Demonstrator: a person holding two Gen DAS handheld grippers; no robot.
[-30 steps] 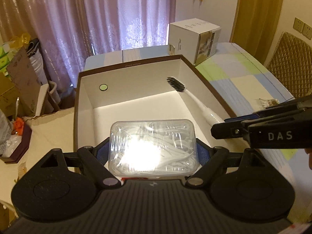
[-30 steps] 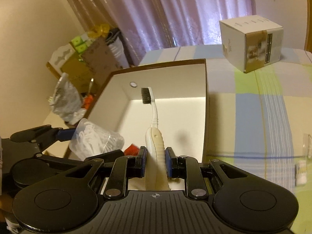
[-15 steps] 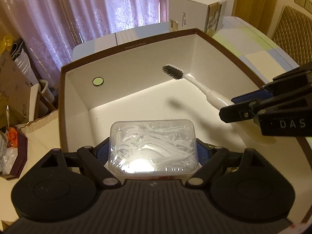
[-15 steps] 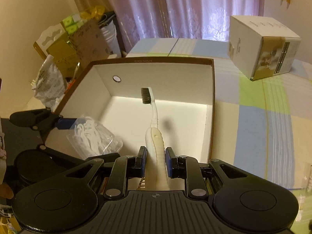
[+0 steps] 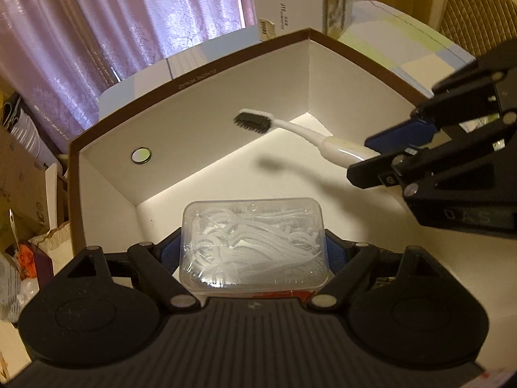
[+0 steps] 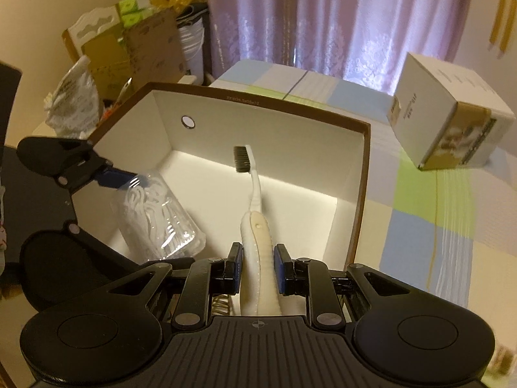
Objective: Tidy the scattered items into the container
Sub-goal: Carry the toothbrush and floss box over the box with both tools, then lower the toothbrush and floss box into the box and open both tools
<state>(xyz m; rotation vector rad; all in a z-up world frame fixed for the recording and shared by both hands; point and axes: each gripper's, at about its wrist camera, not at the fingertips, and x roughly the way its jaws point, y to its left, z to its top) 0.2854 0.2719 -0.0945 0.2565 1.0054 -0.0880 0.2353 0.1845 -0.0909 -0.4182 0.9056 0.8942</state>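
Note:
A clear plastic box of floss picks (image 5: 253,245) sits clamped in my left gripper (image 5: 253,252), held over the near part of the brown-rimmed white cardboard box (image 5: 194,77). My right gripper (image 6: 257,268) is shut on the cream handle of a toothbrush (image 6: 257,239) whose black bristles point into the box. From the left wrist view the toothbrush (image 5: 290,129) hangs above the box floor, with the right gripper (image 5: 384,158) at the right. The right wrist view shows the floss box (image 6: 155,216) and the left gripper (image 6: 119,177) at the left, inside the box.
A white and gold carton (image 6: 449,123) stands on the checked bedspread (image 6: 429,226) behind the box. Cardboard, bags and clutter (image 6: 129,45) pile up beyond the box's left side. A quilted headboard (image 5: 475,9) is at far right.
Both grippers have moved forward and down into the box with their items. The box walls now fill more of both views.

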